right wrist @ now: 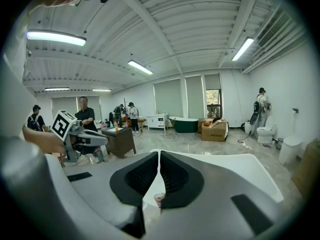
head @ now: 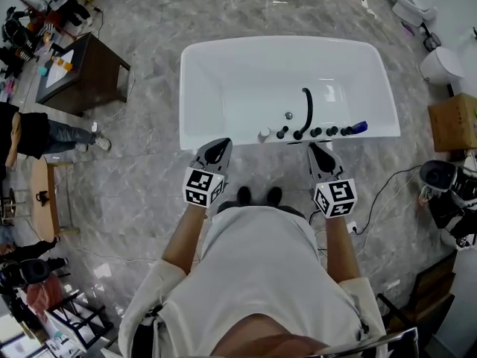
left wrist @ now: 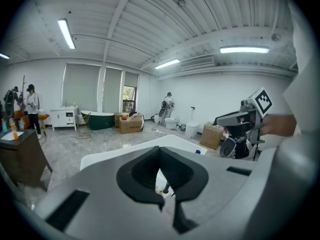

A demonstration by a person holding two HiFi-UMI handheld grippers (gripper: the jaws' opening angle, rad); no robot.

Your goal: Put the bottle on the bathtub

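Since the small pale plastic bottle [head: 264, 133] already stands on the near rim of the white oval bathtub [head: 223, 88], placement looks done from here, and any further move would be a re-grab. Relation that matters, head view: the bottle sits between the two tools, about 2 o'clock from the left hand-held gripper [head: 218, 149] and about 10 o'clock from the right hand-held gripper [head: 319, 154]. Left is marginally nearer, though it's close. Both hang just short of the rim, apart from the bottle.

Bottle's long axis is vertical, so it shows cap-on from above. It lines up with the jaw slit in each gripper view, but beyond the tips, not between the pads.

Both hand-held grippers have their jaws pressed together and hold nothing, so either would need to spread before going in.

Watch the neighbours: black knobs and the curved black tap spout [head: 306, 110] stand just at 3 o'clock of the bottle, so the left side gives a cleaner approach.
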